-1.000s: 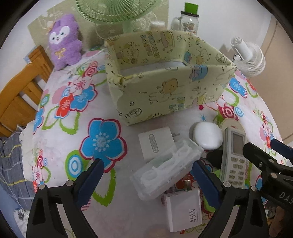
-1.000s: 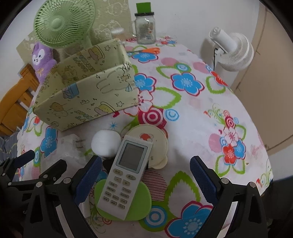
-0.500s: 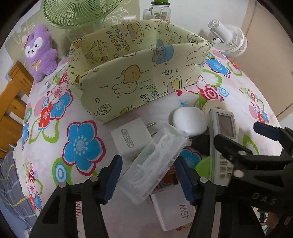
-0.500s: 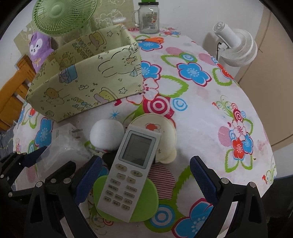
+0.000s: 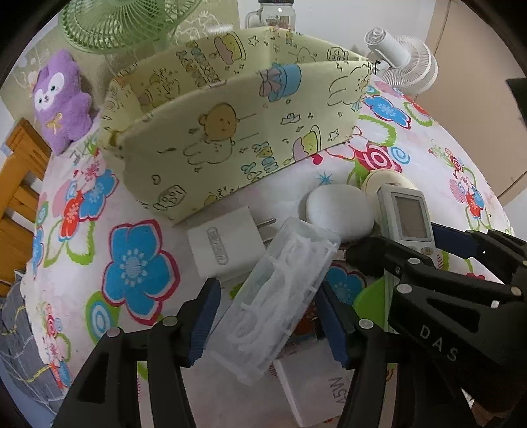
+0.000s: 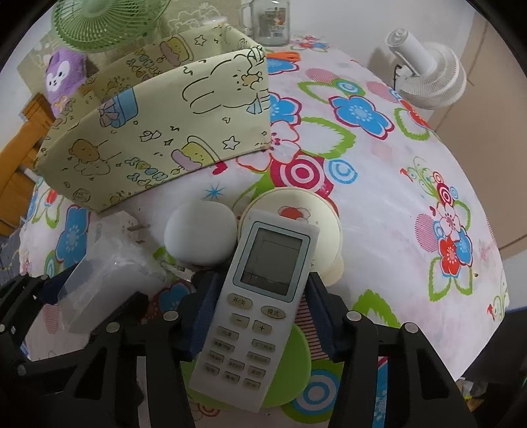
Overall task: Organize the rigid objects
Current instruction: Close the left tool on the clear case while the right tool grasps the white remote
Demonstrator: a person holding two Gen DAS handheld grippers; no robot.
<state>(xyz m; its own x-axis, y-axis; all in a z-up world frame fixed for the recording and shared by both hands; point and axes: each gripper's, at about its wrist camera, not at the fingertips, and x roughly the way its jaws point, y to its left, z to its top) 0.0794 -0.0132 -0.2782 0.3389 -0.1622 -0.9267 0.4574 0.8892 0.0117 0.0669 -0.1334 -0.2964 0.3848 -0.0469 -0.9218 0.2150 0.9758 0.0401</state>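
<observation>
My left gripper has its blue pads on both sides of a clear plastic box of floss picks, closed on it. My right gripper is closed on a white remote control, which lies over a green disc and a cream round lid. A white oval case and a white plug adapter lie beside them. The yellow patterned fabric box stands open just behind. A white 45W charger lies under the floss box.
A green fan, a purple plush toy and a glass jar stand behind the fabric box. A white fan stands at the right of the flowered tablecloth. A wooden chair is at the left edge.
Both grippers moved forward and closed: the left on the floss box, the right on the remote. The fabric box now appears closer in both views.
</observation>
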